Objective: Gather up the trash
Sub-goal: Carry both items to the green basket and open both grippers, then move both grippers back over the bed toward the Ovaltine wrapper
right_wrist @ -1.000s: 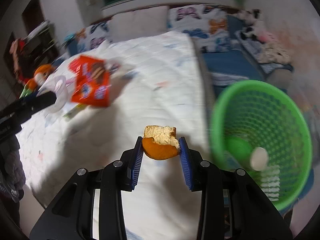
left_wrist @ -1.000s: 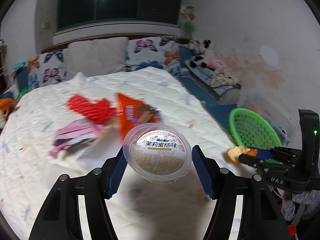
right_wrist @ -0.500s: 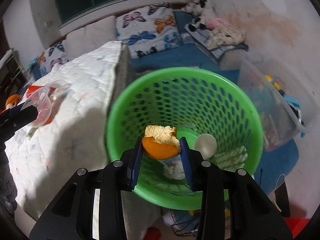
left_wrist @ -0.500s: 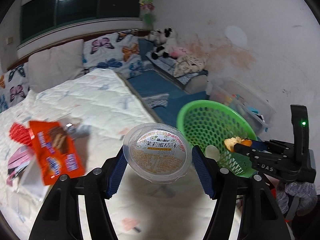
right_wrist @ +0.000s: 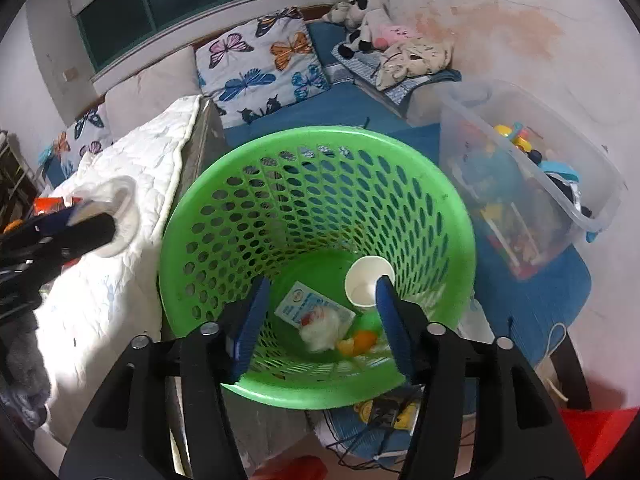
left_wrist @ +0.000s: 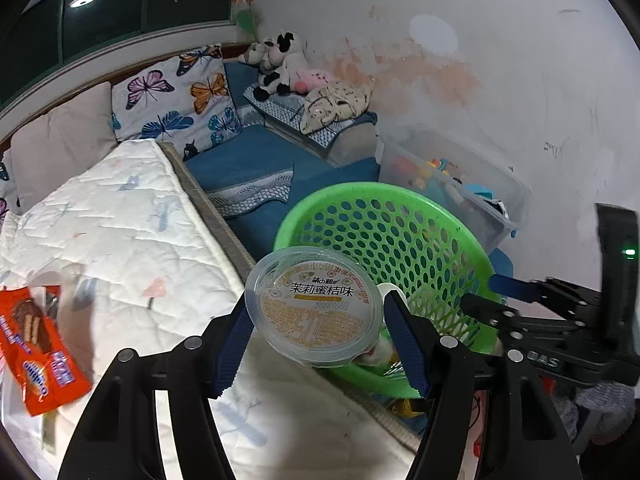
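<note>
Jelly cup (left_wrist: 314, 310) is clamped in my left claw (left_wrist: 316, 334) at the green basket (left_wrist: 420, 248) rim; I should reach over the opening before releasing, while my right claw (right_wrist: 320, 320) hangs spread and empty.

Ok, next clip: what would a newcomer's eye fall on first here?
The bright green mesh basket beside the bed, with a paper cup and orange peel at its bottom under the open right gripper. Then the clear jelly cup clamped in the left gripper at the basket's rim.
</note>
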